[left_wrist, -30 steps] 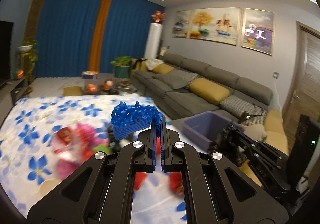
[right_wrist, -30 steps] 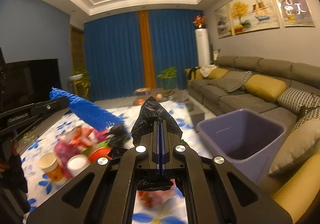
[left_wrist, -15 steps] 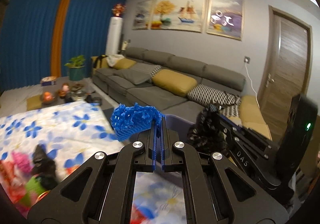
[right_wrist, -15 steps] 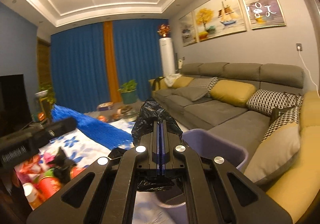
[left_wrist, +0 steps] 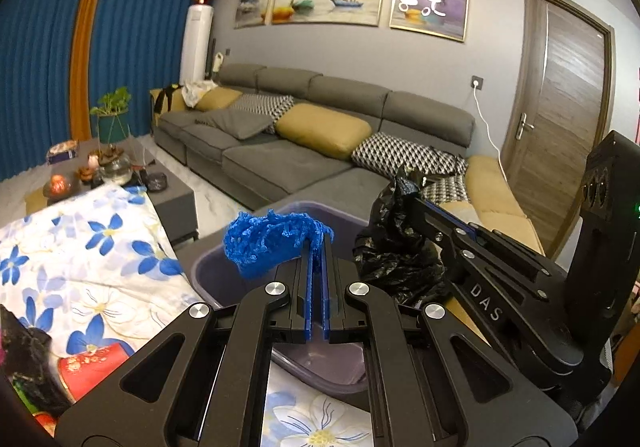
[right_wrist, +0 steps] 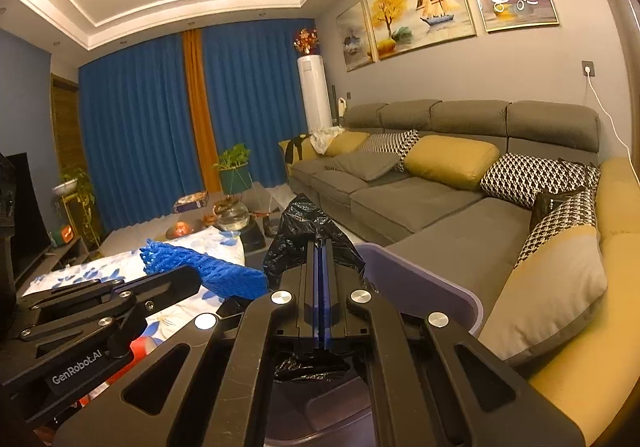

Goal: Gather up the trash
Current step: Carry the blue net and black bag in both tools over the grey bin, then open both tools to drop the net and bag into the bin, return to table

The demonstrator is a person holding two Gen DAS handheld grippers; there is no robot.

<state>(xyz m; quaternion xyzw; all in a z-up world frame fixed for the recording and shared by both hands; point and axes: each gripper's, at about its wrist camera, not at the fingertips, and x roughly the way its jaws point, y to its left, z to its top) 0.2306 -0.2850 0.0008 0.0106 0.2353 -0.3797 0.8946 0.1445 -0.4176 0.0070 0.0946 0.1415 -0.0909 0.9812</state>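
left wrist view. risk: the blue foam net (left_wrist: 268,247) is light and springy, and it juts toward 10 o'clock from the left claw (left_wrist: 318,247), partly past the near rim of the purple bin (left_wrist: 320,371); released from here it may catch the rim or bounce out onto the floral tabletop (left_wrist: 100,259). the left claw is clenched, its pads nearly together, pinching one end of the net. at 2 o'clock the right claw (left_wrist: 408,191) hangs over the bin's far side with a crumpled black plastic bag (left_wrist: 396,259). more litter, including a red cup (left_wrist: 92,367), lies on the tabletop at 8 o'clock.

right wrist view. risk: the black plastic bag (right_wrist: 308,231) is draped over and around the right claw (right_wrist: 321,251), so the thin film may cling to the fingers on opening instead of dropping. this claw is squeezed almost fully closed on the bag, part of which hangs below the fingers, above the purple bin (right_wrist: 424,283). the bin's opening lies under and to 4 o'clock of the fingertips. the left claw (right_wrist: 192,275) enters from 9 o'clock, carrying the blue foam net (right_wrist: 208,267) just beside the bag.
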